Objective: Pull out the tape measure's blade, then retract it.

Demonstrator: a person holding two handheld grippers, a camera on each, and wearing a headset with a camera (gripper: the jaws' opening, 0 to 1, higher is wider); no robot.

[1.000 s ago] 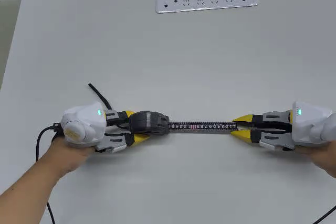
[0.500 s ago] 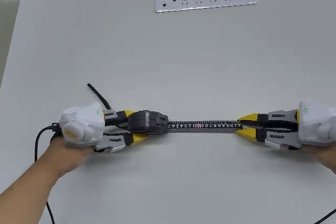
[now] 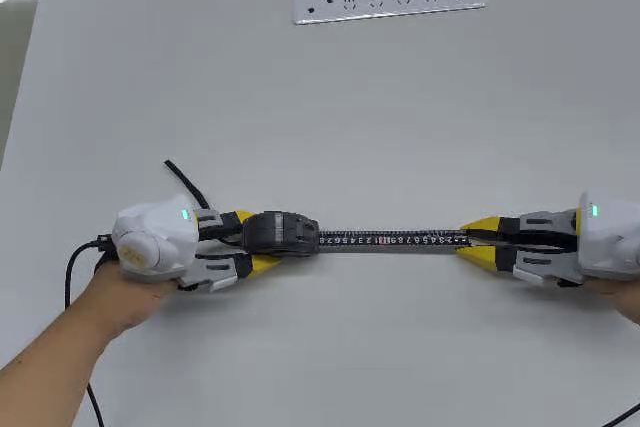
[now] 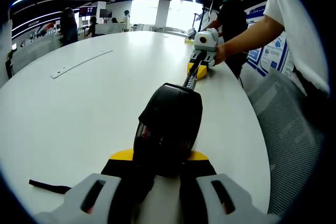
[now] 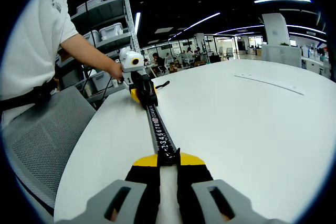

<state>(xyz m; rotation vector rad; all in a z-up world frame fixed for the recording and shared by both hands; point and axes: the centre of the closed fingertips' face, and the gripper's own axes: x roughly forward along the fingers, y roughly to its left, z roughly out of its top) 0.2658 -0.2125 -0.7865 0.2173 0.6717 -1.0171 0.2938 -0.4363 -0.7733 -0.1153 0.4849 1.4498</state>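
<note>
Dark grey to black on the tape measure. Black on the blade, with white numerals and one red mark. White shells, grey and black frames, yellow jaw tips and a small green light on the left gripper and the right gripper alike. Plain pale grey-white across the table. White with dark sockets on the power strip. Black on the cable. White on the shirt.

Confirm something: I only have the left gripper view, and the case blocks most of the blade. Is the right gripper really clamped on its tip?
Observer: Yes; in the right gripper view the right gripper has its jaws shut on the blade at its end.
Operator: Is the blade twisted?
Observer: No; the head view shows it straight from the tape measure case to that gripper, numerals facing up.
Operator: Anything behind the left gripper?
Observer: A black cable curves across the table behind it.
</note>
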